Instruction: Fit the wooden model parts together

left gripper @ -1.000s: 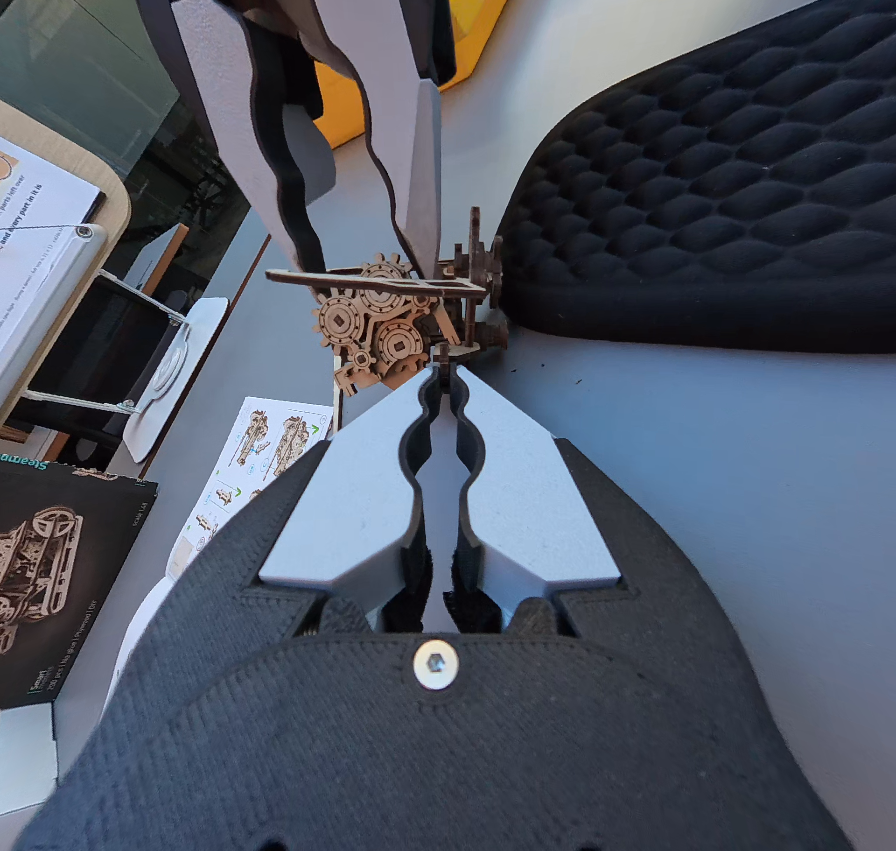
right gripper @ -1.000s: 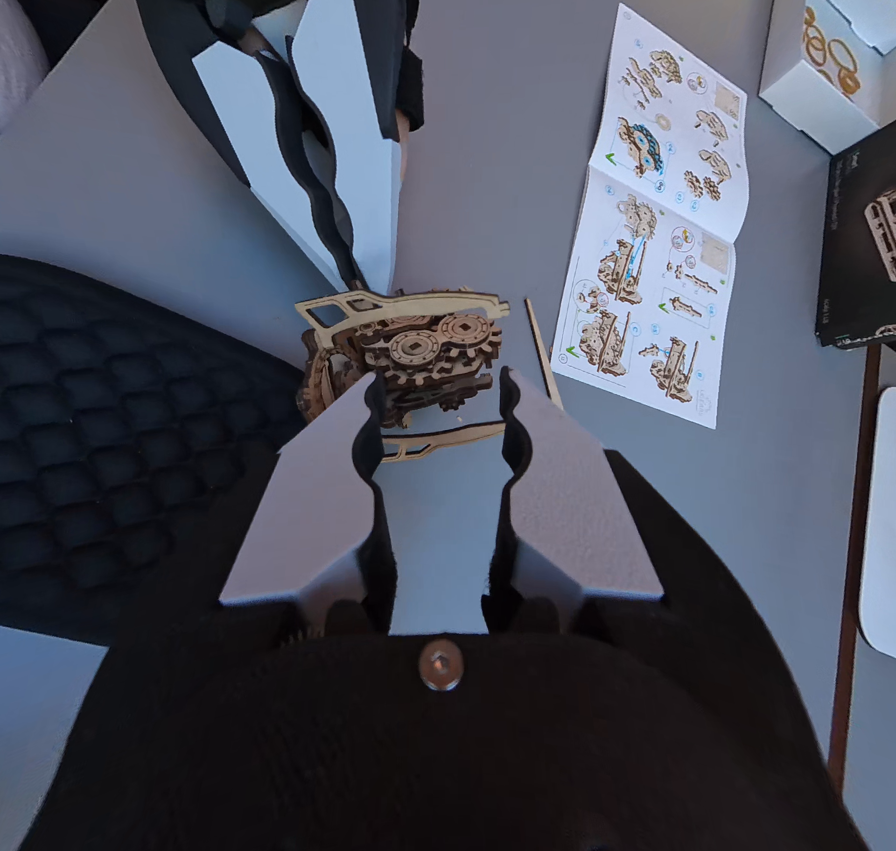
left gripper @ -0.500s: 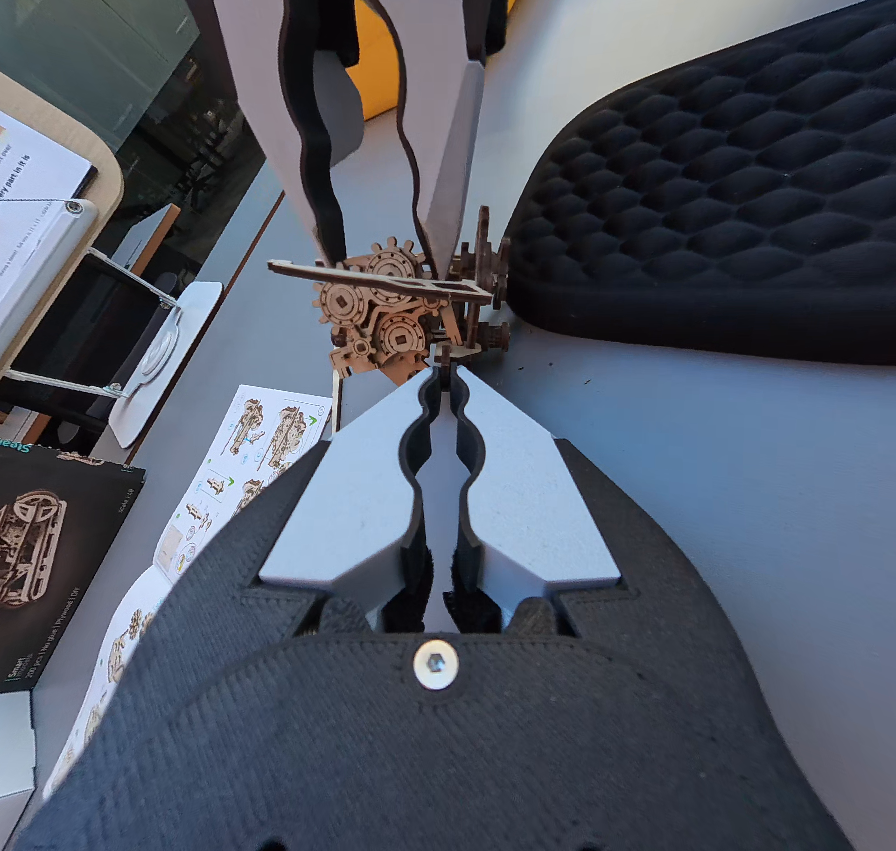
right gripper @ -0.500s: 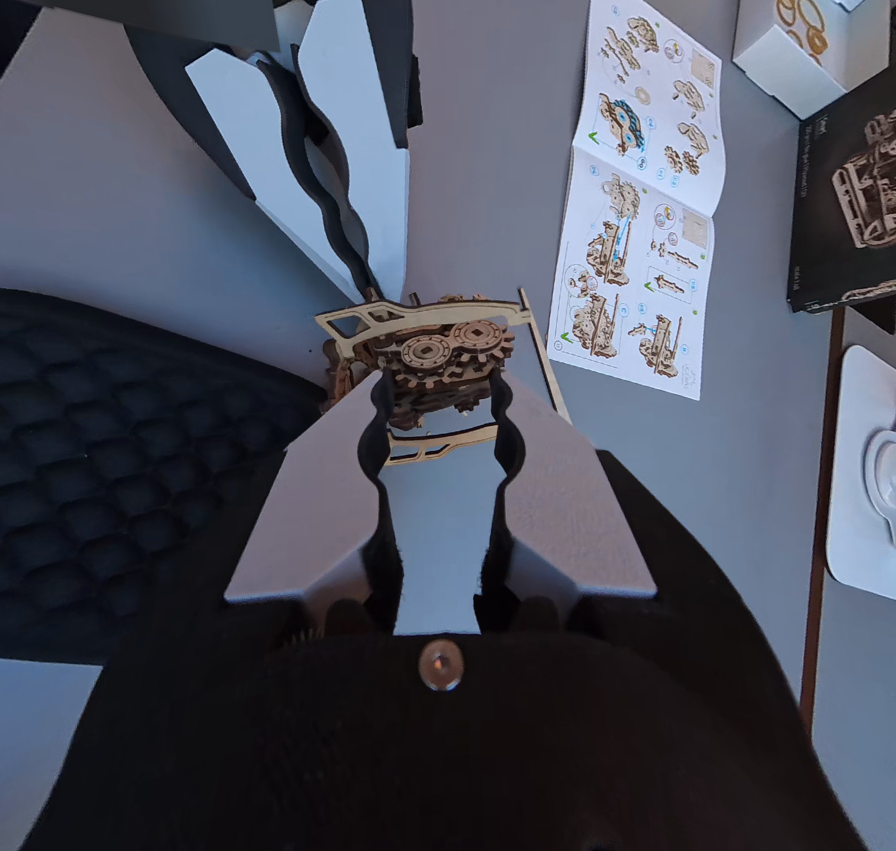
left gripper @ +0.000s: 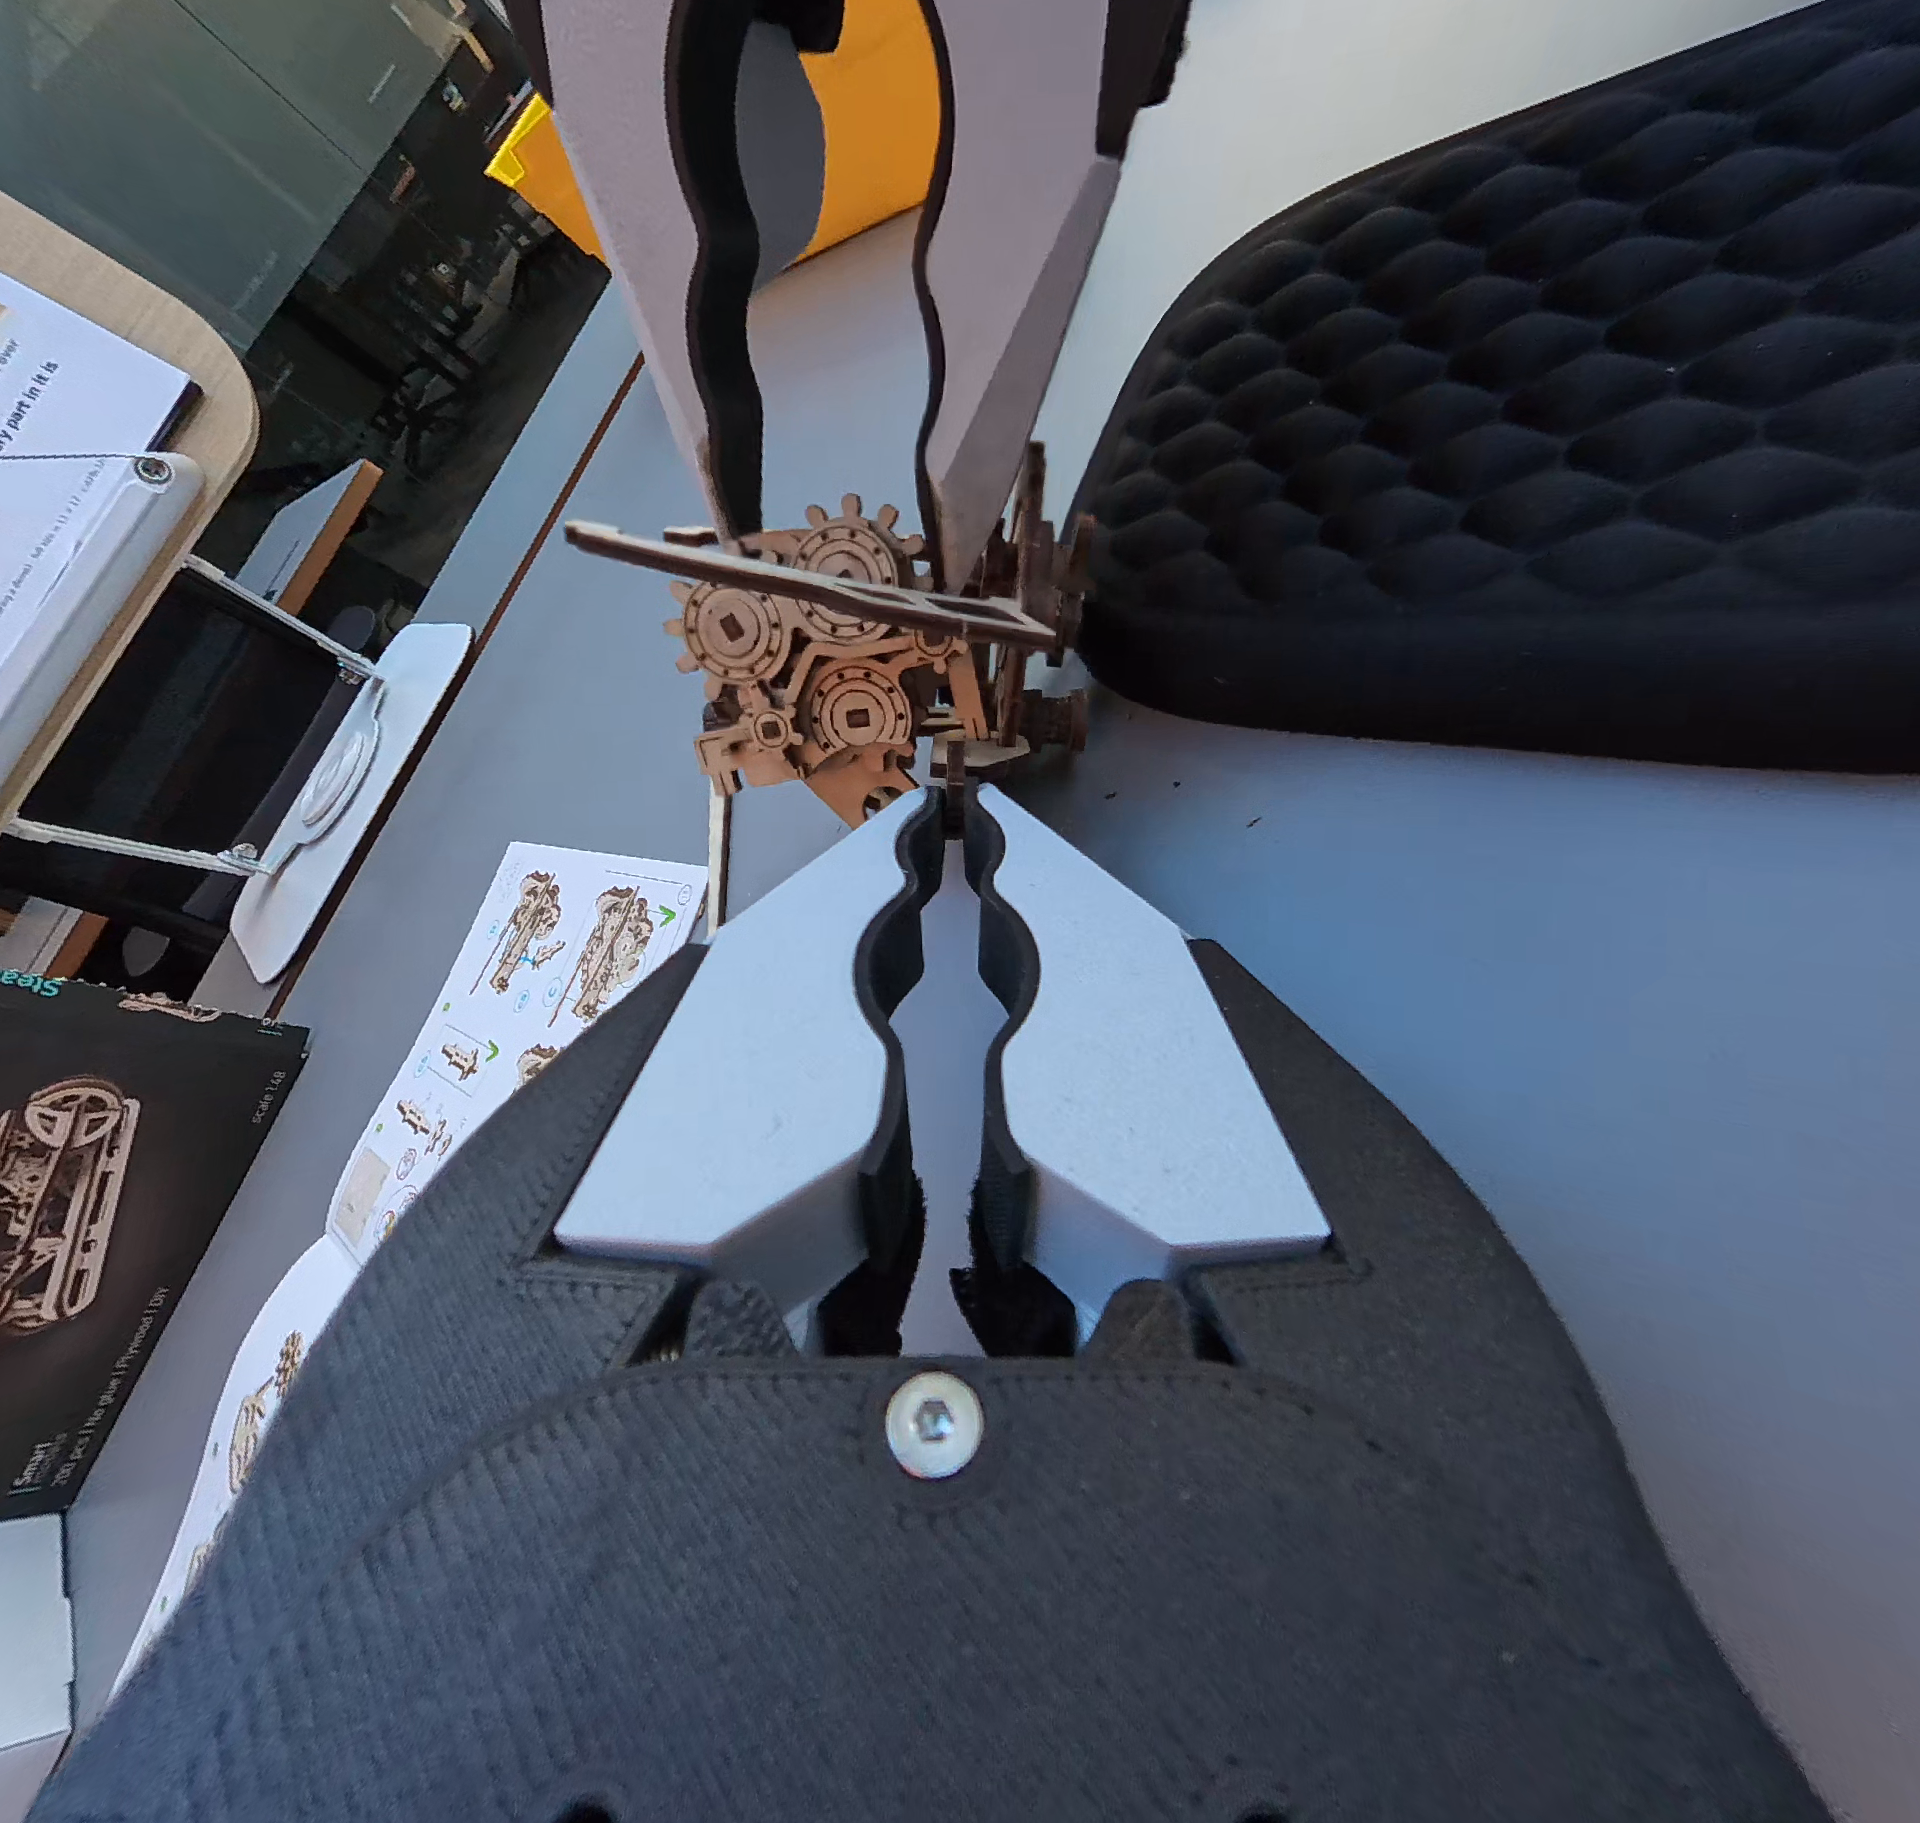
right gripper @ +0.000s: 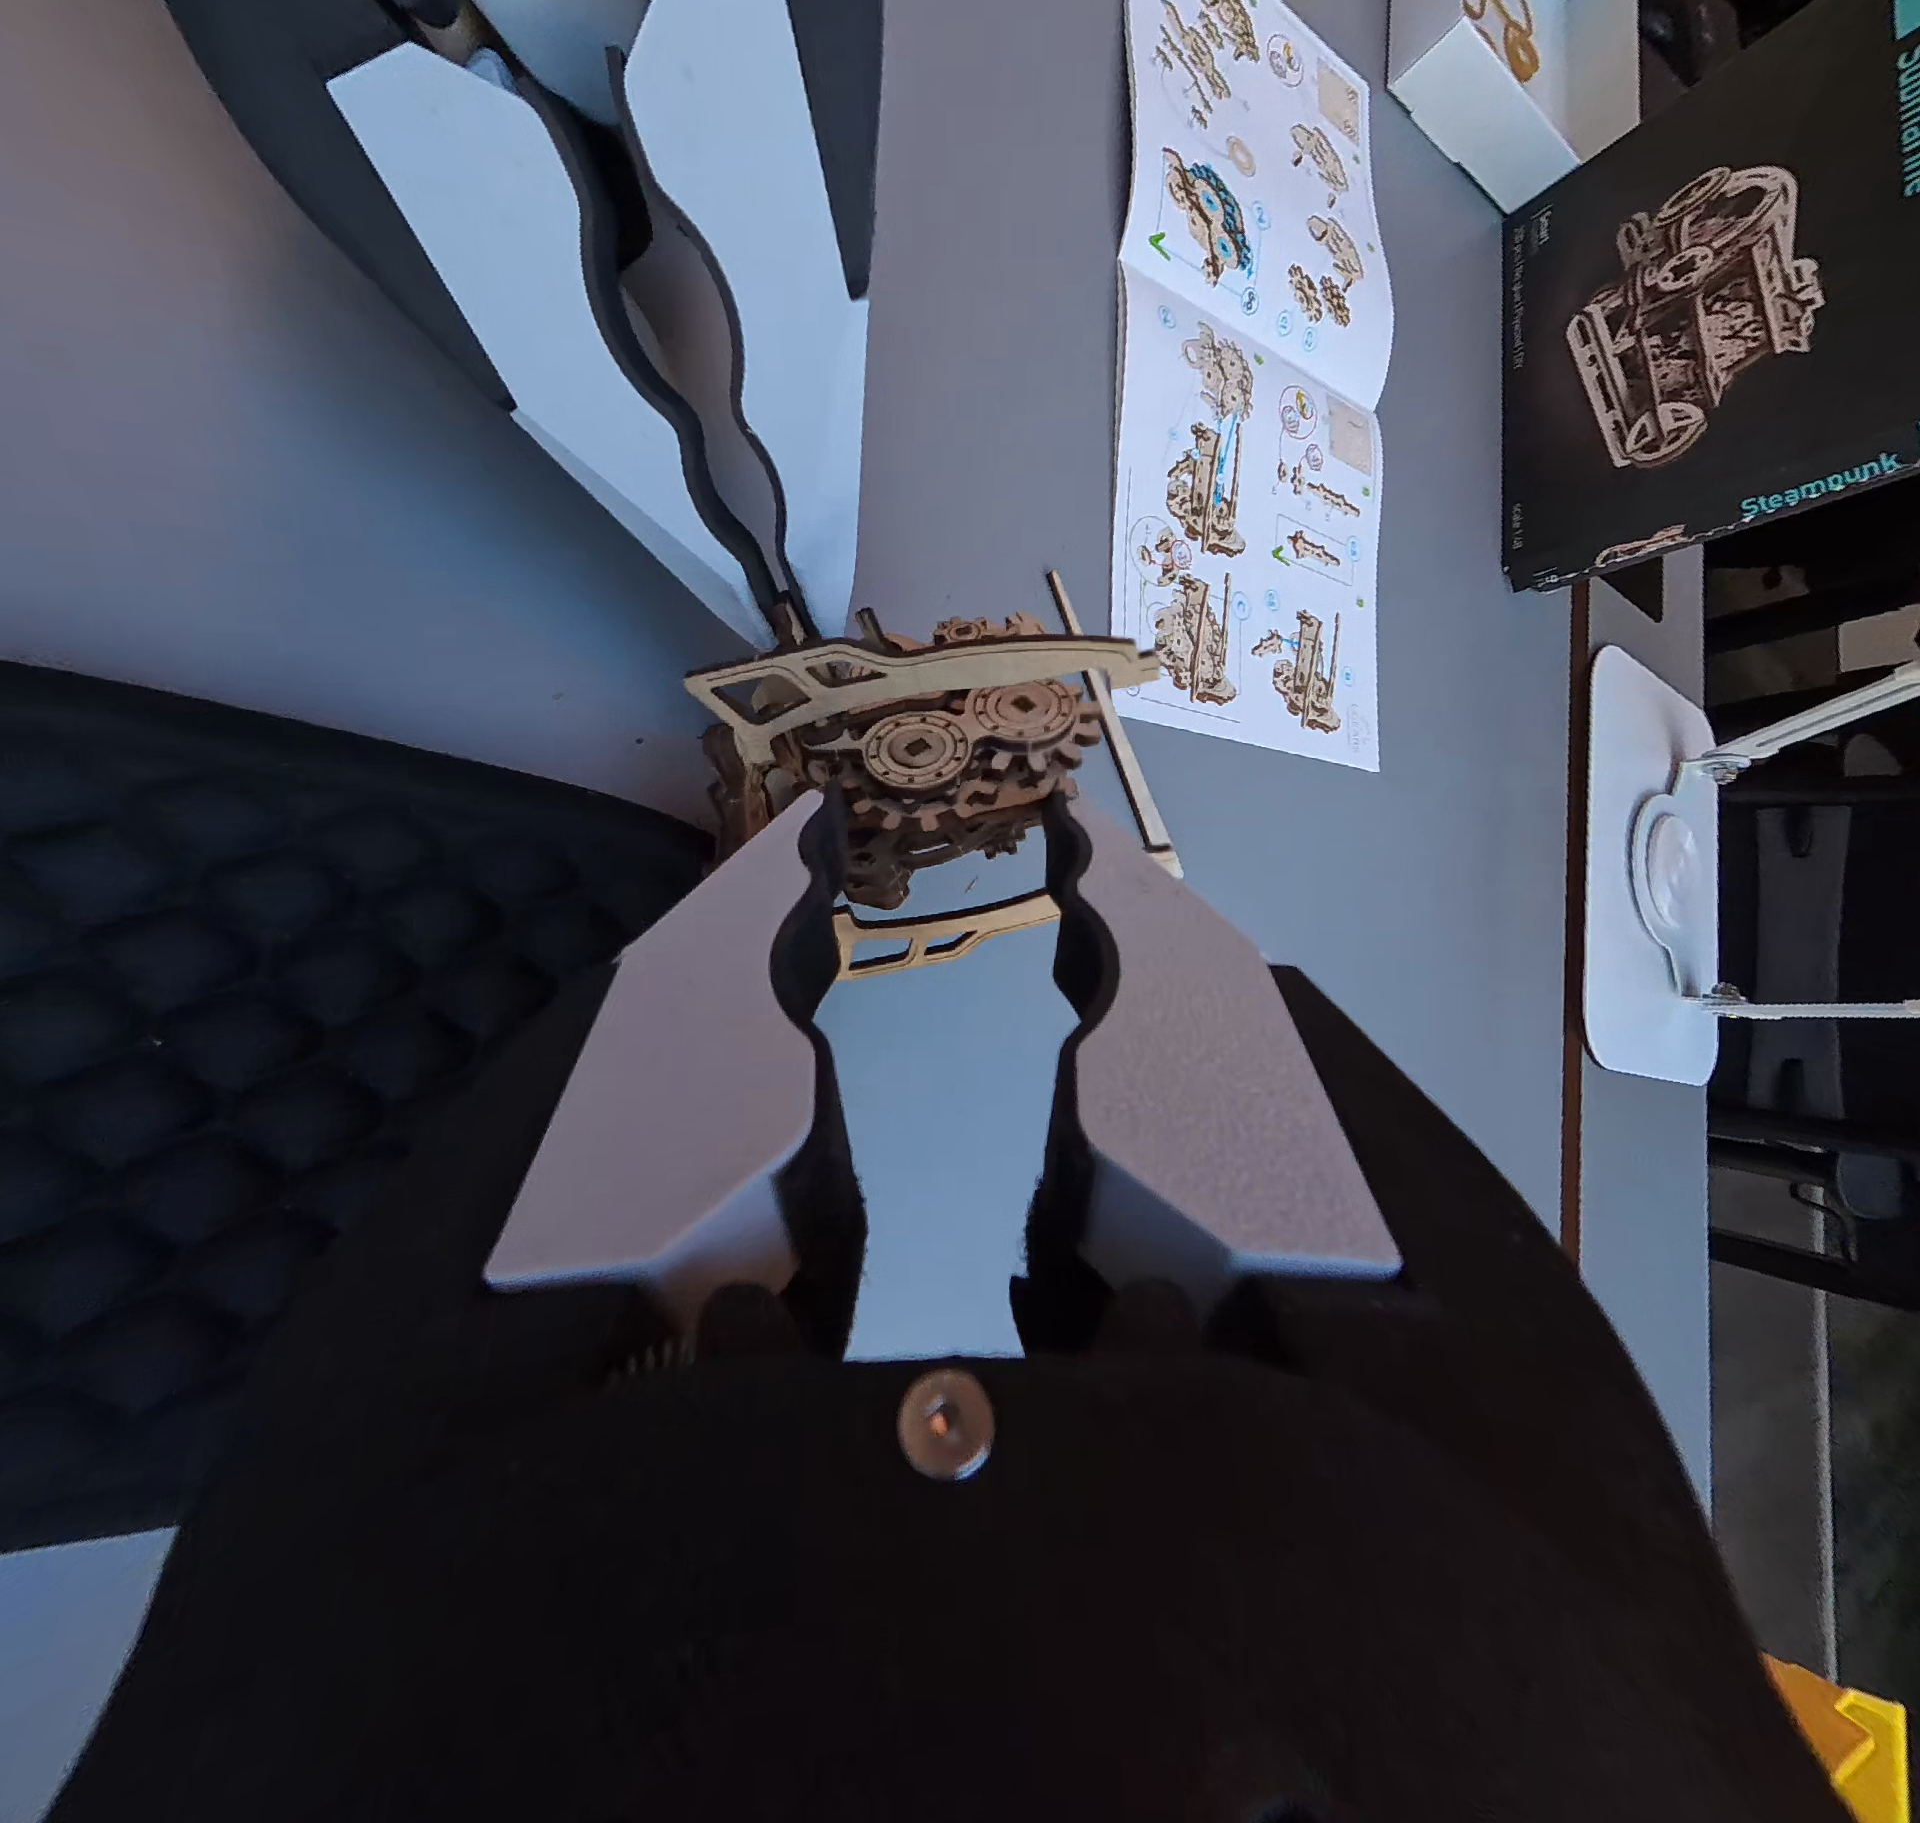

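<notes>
Left to right on the grey counter [left gripper: 1558,1046]:

- Black quilted cushion [right gripper: 260,994] on the left side of the right wrist view, its edge just beside the model.
- Left claw [left gripper: 948,807]: jaws nearly together, pinching a thin wooden tab at the model's lower edge. Seen from the other side [right gripper: 781,620] its tips come down onto the model's far edge.
- Wooden model [right gripper: 914,755], a cluster of gears between flat curved frame strips, sits mid-counter between the two claws. Cannot tell whether it touches the counter or is lifted clear. In the left wrist view [left gripper: 862,672] one flat strip runs across the top of the gears.
- Right claw [right gripper: 940,838]: jaws apart by roughly the width of the gear cluster, one fingertip on either side of it; lower curved strip spans the gap between them. Pads look to be against the model's sides, so gripping it. From the left wrist view [left gripper: 831,526] the tips land on top of the gears and strip.
- Thin loose wooden stick [right gripper: 1117,734] on the counter just right of the model.
- Open instruction booklet [right gripper: 1257,350] lies flat further right.
- Small white box [right gripper: 1496,100] top right, next to a black kit box [right gripper: 1714,298].
- White stand base [right gripper: 1642,859] at the counter's right edge.
- Yellow bin [left gripper: 873,111] behind the right claw in the left wrist view.
</notes>
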`<state>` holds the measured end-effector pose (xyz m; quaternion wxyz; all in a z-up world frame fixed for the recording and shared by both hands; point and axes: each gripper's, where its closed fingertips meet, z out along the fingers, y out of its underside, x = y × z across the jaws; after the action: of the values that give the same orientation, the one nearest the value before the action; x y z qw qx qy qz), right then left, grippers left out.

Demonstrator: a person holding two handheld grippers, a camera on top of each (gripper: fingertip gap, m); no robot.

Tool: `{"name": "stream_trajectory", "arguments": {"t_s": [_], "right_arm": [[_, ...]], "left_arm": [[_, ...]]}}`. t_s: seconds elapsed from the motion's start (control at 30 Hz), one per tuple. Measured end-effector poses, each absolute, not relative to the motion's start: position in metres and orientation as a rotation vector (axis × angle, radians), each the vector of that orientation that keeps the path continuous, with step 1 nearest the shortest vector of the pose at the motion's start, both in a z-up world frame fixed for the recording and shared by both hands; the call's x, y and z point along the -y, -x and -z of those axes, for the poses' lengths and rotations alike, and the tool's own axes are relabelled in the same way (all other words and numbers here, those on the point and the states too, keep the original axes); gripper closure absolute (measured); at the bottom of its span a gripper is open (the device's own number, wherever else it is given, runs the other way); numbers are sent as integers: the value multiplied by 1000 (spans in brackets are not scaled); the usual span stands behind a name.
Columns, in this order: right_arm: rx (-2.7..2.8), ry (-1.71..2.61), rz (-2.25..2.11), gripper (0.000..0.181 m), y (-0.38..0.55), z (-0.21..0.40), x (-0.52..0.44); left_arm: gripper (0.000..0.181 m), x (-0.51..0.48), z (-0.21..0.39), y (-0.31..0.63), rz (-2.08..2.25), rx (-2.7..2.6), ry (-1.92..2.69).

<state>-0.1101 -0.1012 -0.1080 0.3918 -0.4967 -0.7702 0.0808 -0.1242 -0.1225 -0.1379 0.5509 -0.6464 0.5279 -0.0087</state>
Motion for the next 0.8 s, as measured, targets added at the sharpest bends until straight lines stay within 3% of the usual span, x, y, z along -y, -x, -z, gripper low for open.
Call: {"name": "stream_trajectory", "arguments": {"t_s": [0.23,0.57,0.8], "right_arm": [[1983,1257,-159,145,112,108,101],[1984,1263,-138,145,111,109,100],[1954,1278,-85,145,109,106,99]], "left_arm": [[179,123,139,126,66,-1264,1529],[155,131,136,126,141,-1296,1493],[158,127,139,116,100,-1333,1469]]}}
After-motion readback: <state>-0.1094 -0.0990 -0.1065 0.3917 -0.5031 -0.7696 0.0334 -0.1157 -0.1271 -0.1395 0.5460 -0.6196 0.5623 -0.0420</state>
